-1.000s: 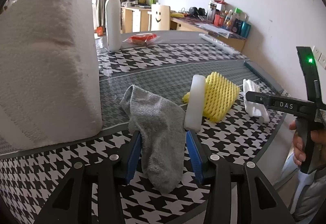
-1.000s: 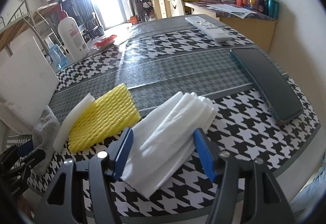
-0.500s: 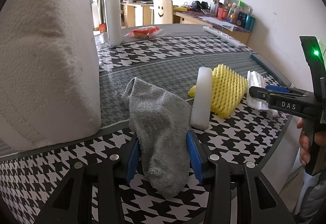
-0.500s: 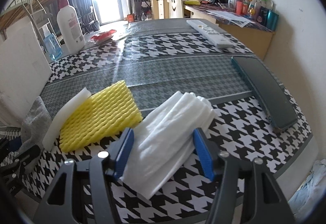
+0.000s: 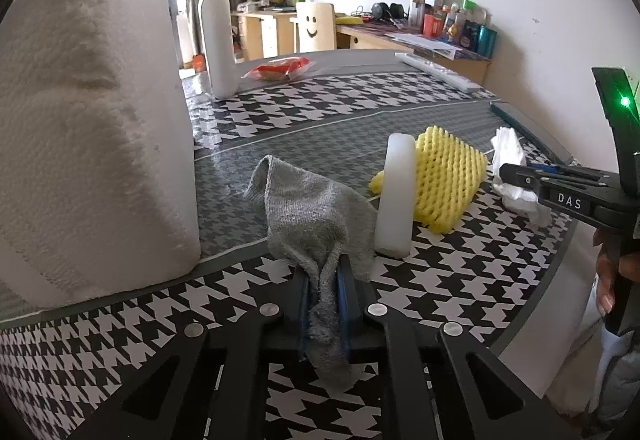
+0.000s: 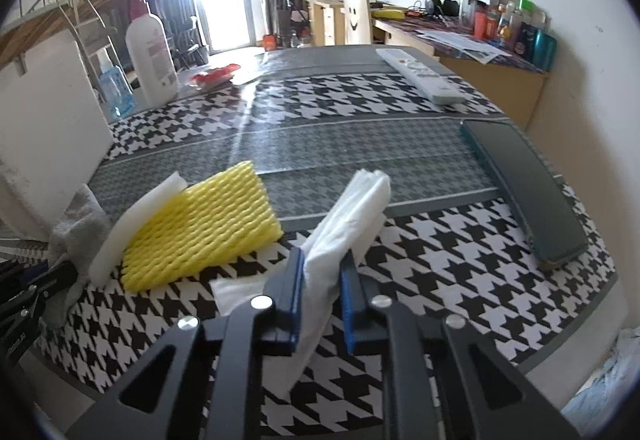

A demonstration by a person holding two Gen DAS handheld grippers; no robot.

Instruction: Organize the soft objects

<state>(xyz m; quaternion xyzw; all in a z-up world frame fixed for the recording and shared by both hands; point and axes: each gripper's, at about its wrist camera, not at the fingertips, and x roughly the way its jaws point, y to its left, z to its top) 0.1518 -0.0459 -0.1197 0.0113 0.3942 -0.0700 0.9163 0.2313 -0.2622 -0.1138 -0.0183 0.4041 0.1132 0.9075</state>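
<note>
My left gripper (image 5: 324, 268) is shut on a grey sock (image 5: 308, 208), which bunches up between the blue pads near the table's front edge. A white foam strip (image 5: 396, 196) and a yellow foam net (image 5: 444, 180) lie just right of the sock. In the right wrist view, my right gripper (image 6: 322, 260) is closing. Its pads press on a folded stack of white tissue (image 6: 356, 204), which stands up crumpled between them. The yellow foam net (image 6: 200, 224) lies to the left of that grip, and the sock (image 6: 76, 224) is at the far left.
A big white paper towel pack (image 5: 80, 140) stands close on the left. At the back are a white pump bottle (image 5: 216, 32) and a red packet (image 5: 276, 68). A remote (image 6: 424, 76) and a dark teal case (image 6: 524, 188) lie at the right, by the table edge.
Both grippers closed where they stood: the left one pinched the sock into a ridge, and the right one squeezed the flat tissue stack so that it stands up.
</note>
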